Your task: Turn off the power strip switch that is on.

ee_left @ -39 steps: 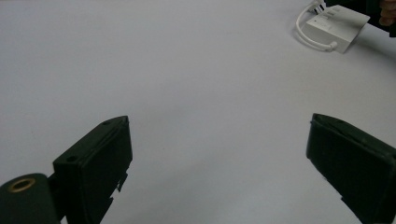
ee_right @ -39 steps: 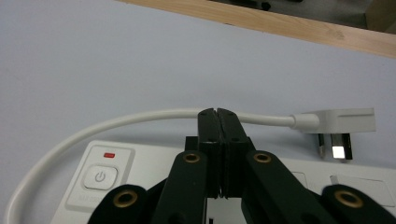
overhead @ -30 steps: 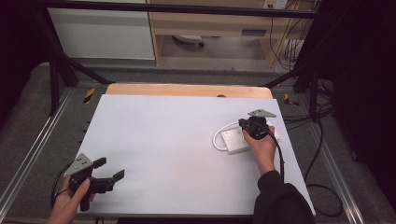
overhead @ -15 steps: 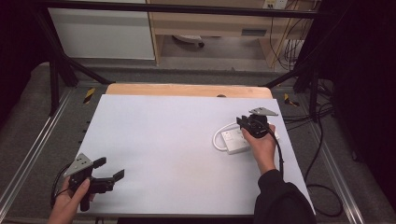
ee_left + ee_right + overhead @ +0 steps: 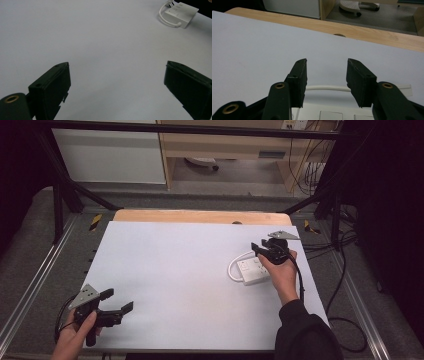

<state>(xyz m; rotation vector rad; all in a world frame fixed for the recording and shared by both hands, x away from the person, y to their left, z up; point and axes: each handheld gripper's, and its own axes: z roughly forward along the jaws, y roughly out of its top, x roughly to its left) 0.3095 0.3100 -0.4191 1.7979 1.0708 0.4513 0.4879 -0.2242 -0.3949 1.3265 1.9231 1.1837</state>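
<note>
At about seven o'clock on the matte white tabletop (image 5: 190, 285), nearest the person, the left gripper (image 5: 116, 302) rests low with its black jaws spread wide and nothing between them. Out toward three o'clock lies the white rectangular plastic power strip (image 5: 252, 270), flat on the surface, its smooth white rubbery cord (image 5: 235, 265) looping round its ten o'clock side. The right gripper (image 5: 260, 249) hovers just over the strip's far end; its jaws have just been opening and stand half apart, with the cord (image 5: 327, 88) crossing below and beyond them, unpinched. To do this release well, I judge the hand should lift straight up so the pads clear the cord without dragging it. The strip's casing (image 5: 332, 115) looks hard and slick, with shallow square sockets. Farthest off, at twelve o'clock, runs a pale rounded wooden edge (image 5: 200, 216).
</note>
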